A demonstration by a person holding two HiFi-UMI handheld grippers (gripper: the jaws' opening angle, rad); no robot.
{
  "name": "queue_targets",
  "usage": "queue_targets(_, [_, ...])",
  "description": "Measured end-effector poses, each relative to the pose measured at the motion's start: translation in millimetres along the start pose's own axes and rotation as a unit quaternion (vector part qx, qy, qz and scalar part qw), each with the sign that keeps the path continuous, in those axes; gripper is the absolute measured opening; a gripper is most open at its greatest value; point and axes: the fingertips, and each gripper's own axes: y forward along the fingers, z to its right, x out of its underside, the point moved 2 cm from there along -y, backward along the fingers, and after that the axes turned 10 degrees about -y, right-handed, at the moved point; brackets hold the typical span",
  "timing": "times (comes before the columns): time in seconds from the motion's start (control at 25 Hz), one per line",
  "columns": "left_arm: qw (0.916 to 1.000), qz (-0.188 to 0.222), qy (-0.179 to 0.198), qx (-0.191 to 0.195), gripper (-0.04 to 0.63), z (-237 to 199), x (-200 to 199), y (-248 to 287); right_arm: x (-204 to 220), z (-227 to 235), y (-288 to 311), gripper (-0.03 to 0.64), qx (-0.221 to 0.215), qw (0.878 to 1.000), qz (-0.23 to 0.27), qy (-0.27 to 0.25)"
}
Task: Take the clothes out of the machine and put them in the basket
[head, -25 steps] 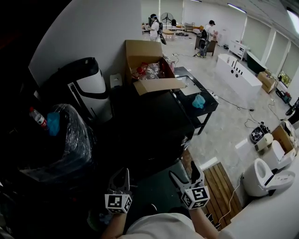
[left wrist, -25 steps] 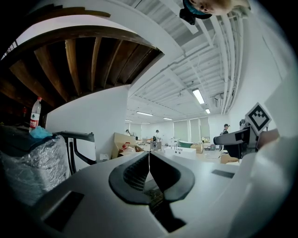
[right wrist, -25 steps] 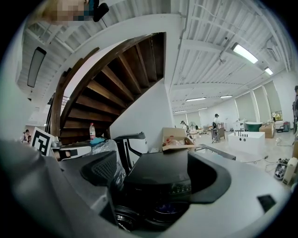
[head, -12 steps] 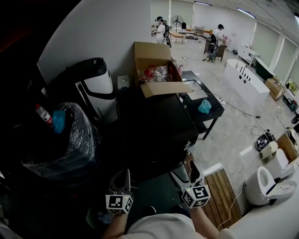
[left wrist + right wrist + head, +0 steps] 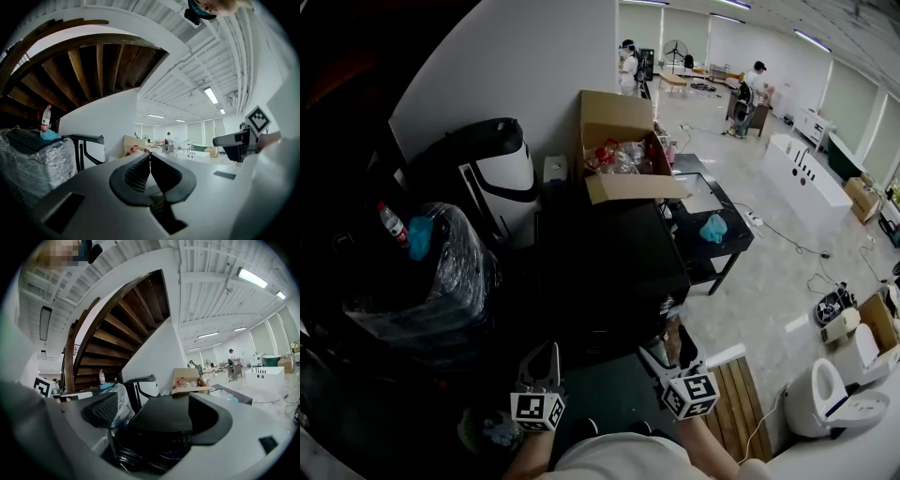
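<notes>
The machine (image 5: pixel 614 267) is a black box-shaped cabinet in the middle of the head view, too dark to show a door or any clothes. Both grippers hang low in front of it. My left gripper (image 5: pixel 546 356) is shut, its jaws pressed together with nothing between them (image 5: pixel 150 161). My right gripper (image 5: pixel 672 354) is open and empty, and between its jaws the machine's black top (image 5: pixel 164 416) shows. A dim pale-green round thing (image 5: pixel 490 431) lies at the bottom left; whether it is the basket I cannot tell.
An open cardboard box (image 5: pixel 623 141) stands behind the machine, with a black-and-white appliance (image 5: pixel 487 173) to its left. A plastic-wrapped bin (image 5: pixel 431 291) carries a bottle (image 5: pixel 391 223). A low black table (image 5: pixel 727 244) and a wooden pallet (image 5: pixel 741 394) lie to the right. People stand far off.
The head view has swung a little, so the room sits further right and lower in the picture. Both grippers keep their places and jaw states.
</notes>
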Motion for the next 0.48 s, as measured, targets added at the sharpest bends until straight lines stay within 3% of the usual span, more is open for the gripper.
queue_targets(0.48, [0.9991,-0.003,0.004,-0.041,0.020,55.8,7.3,10.9,3.8,42.8,-6.8,0.469,-0.058,0.998,-0.003,-0.016])
